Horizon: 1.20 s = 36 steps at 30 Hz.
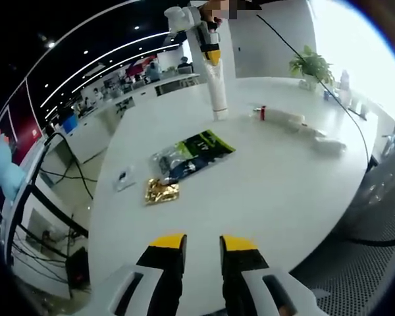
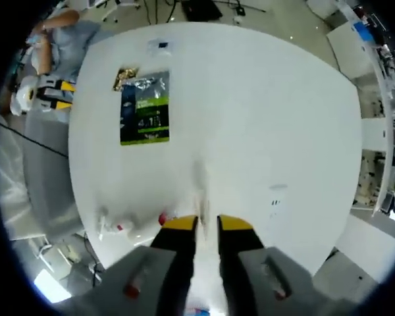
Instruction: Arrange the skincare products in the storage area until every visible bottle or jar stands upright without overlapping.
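A round white table [image 1: 263,197] carries everything here. In the left gripper view, the left gripper [image 1: 203,247] hovers over the near edge of the table with its yellow-tipped jaws parted and nothing between them. Across the table, the right gripper [image 1: 212,56] clamps the top of a tall white tube [image 1: 217,92], which stands upright on the table. Just beside that tube, a white bottle with a red band [image 1: 280,116] lies on its side, and another white bottle [image 1: 329,143] lies flat a little further along. Nearer the middle of the table lies a green and black packet [image 1: 194,153], with a small gold packet [image 1: 161,191] close by it. In the right gripper view, the jaws press on the blurred pale tube [image 2: 202,191] between them, and the green and black packet lies flat further out on the table.
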### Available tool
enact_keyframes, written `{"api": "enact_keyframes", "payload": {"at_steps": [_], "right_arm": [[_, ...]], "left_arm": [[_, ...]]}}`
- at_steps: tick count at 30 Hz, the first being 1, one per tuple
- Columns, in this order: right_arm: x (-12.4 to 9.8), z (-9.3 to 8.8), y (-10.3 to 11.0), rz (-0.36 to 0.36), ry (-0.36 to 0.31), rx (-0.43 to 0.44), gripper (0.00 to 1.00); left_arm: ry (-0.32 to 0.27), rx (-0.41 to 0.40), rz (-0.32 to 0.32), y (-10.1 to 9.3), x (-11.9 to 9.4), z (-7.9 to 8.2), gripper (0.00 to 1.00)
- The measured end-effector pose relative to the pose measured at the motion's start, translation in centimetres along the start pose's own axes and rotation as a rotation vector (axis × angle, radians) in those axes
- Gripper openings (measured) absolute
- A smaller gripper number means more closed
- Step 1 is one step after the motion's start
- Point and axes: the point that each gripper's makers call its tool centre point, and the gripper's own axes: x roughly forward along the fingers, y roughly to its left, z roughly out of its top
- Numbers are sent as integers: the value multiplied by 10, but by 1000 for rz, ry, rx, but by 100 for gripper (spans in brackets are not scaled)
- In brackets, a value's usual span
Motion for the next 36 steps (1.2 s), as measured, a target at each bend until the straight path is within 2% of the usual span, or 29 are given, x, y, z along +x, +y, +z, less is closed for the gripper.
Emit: {"api": "enact_keyframes", "payload": {"at_steps": [2, 6, 9, 12, 16, 20, 22, 24, 25, 27, 32, 34, 36], "right_arm": [[-5, -3, -1, -9, -14, 9, 15], [-19, -5, -5, -43, -95, 60, 23], [-30, -8, -3, -51, -202, 136, 31], [-34, -19, 0, -56, -276, 232, 39], [-22, -43, 10, -31, -351, 375, 45], [10, -72, 33, 37, -407, 581, 53], [28, -82, 46, 65, -409, 677, 53], [58, -94, 65, 79, -399, 781, 52], [62, -94, 69, 89, -396, 798, 52], [87, -96, 97, 147, -363, 852, 52], [123, -96, 126, 145, -312, 847, 50], [133, -101, 130, 126, -279, 862, 50], [138, -102, 131, 117, -273, 868, 49]], "left_arm": [[0, 4, 0, 0, 0, 0, 21], [-2, 6, -1, -1, 1, 0, 21], [-5, 2, -1, -1, 0, 0, 21], [-3, 8, -5, -2, 1, -1, 21], [-4, 17, -16, -6, 1, -1, 21], [-6, 20, -28, -8, 2, -1, 21], [-5, 23, -31, -9, 2, -1, 21], [-1, 26, -34, -10, 2, -2, 21], [-1, 25, -34, -10, 2, -2, 21], [-2, 21, -34, -10, 2, -1, 21], [3, 29, -41, -11, 3, -2, 21], [4, 25, -39, -11, 3, -3, 21], [6, 19, -37, -10, 3, -4, 21]]}}
